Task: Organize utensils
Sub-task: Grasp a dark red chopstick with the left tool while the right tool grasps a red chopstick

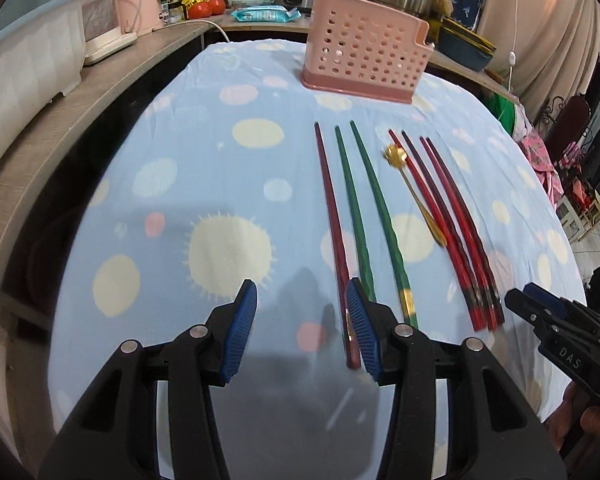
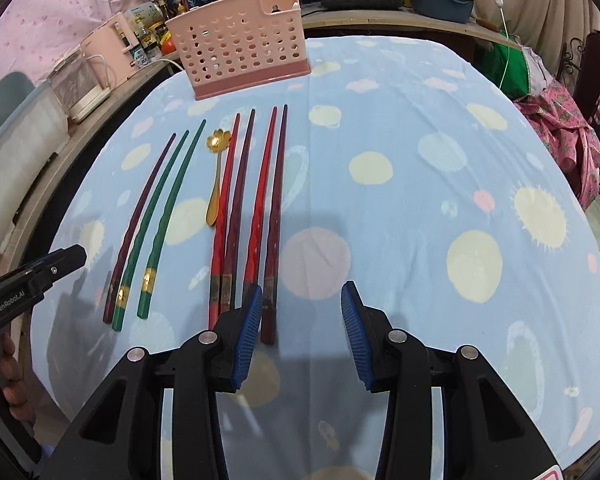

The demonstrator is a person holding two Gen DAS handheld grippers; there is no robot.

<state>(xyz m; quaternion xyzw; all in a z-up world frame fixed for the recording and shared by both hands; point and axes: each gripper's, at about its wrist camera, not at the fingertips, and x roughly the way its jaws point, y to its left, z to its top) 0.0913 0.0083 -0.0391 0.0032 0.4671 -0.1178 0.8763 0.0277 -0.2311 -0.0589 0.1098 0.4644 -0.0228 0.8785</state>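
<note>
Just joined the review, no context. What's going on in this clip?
A person holds two handheld grippers over a table with a dotted blue cloth. Both the left gripper and the right gripper are open and hold nothing. Seven chopsticks lie in a row: two green chopsticks, the rest red or dark red, with a gold spoon among them. The pink utensil holder behind them looks empty. Nothing is sorted yet.

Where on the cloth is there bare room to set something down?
Free: the cloth right of the red chopsticks, and the patch left of the maroon chopstick. Crowded: the row from there through the green chopsticks and gold spoon.
</note>
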